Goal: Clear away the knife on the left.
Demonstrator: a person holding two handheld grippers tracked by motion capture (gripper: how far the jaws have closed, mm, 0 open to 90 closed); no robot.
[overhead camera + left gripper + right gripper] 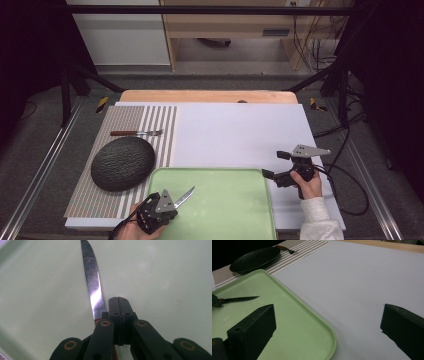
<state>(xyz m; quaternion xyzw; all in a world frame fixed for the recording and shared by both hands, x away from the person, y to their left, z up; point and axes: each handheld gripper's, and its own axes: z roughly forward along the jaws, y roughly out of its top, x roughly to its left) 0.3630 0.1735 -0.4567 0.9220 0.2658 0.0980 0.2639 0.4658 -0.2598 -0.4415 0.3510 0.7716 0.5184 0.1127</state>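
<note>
From the high view, the left gripper (176, 204) pinches the silver serrated table knife with a reddish-brown handle (184, 197) by its handle, the blade jutting up and right above the near-left corner of the pale green plastic tray (250, 175). The likely step is carrying the knife to the place setting: a brown-and-white striped placemat (160, 130) holding a dark textured round plate (122, 163), with a wooden-handled metal fork (136, 133) lying beyond the plate. To do it well, keep the blade level, lift it clear of the tray's raised rim, and lay it flat just beside the plate without touching it. The right gripper (270, 165) hovers over the white sheet covering the table (240, 130), just right of the tray. A wooden table edge shows at the far side; beyond it are grey floor, black frame legs, pale cabinets and trailing cables.

In the left gripper view, the jaws are pressed together on the handle end, and the blade (93, 287) runs up left of them over the tray; the grip sits near the blade root, so a slow swing should prevent twisting.

In the right gripper view, the jaws are spread wide with nothing between them, over the tray corner (329, 335) and the white sheet; the plate (254, 258) and knife (239, 299) lie farther off
</note>
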